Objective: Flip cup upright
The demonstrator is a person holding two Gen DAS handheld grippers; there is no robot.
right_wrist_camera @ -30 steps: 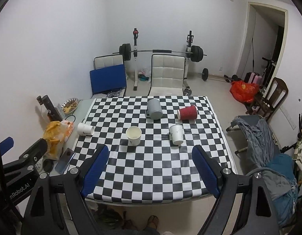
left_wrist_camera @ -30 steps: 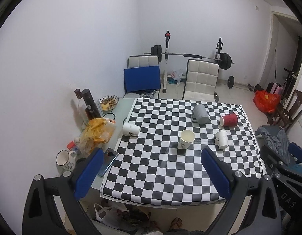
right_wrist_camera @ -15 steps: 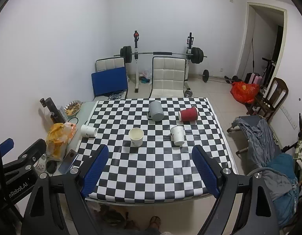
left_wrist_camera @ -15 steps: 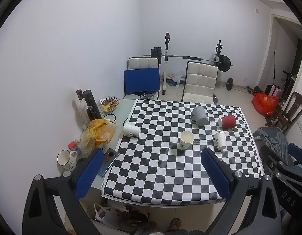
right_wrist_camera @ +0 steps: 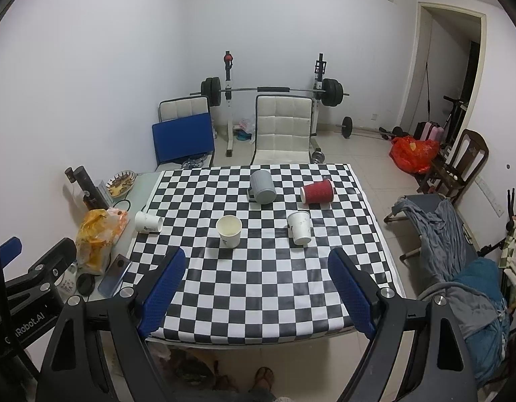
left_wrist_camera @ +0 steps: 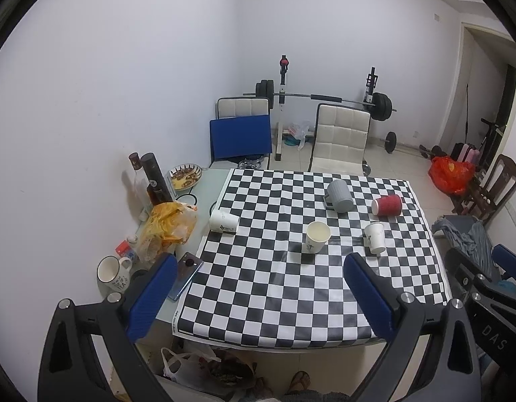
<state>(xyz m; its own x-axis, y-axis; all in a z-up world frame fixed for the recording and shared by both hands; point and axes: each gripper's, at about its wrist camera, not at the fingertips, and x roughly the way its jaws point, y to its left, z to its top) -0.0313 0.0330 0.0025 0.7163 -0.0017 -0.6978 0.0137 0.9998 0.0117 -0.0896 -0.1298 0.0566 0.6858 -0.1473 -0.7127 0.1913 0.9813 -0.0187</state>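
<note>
Both grippers hang high above the near edge of the tabletop (right_wrist_camera: 258, 288), jaws spread wide and holding nothing: the left gripper (left_wrist_camera: 258, 288) and the right gripper (right_wrist_camera: 256, 278) are well apart from every cup. One white paper cup (right_wrist_camera: 229, 230) already stands upright near the middle. Four things lie tipped: a white cup (right_wrist_camera: 148, 222) at the left edge, another white cup (right_wrist_camera: 300, 227) right of centre, a red cup (right_wrist_camera: 317, 192) and a grey mug (right_wrist_camera: 263, 187) toward the far edge. The sensible first pick is probably the right-of-centre white cup, nearest the right gripper. Approach across its side wall, close gently so the paper does not crush, then rotate until the mouth faces up.
</note>
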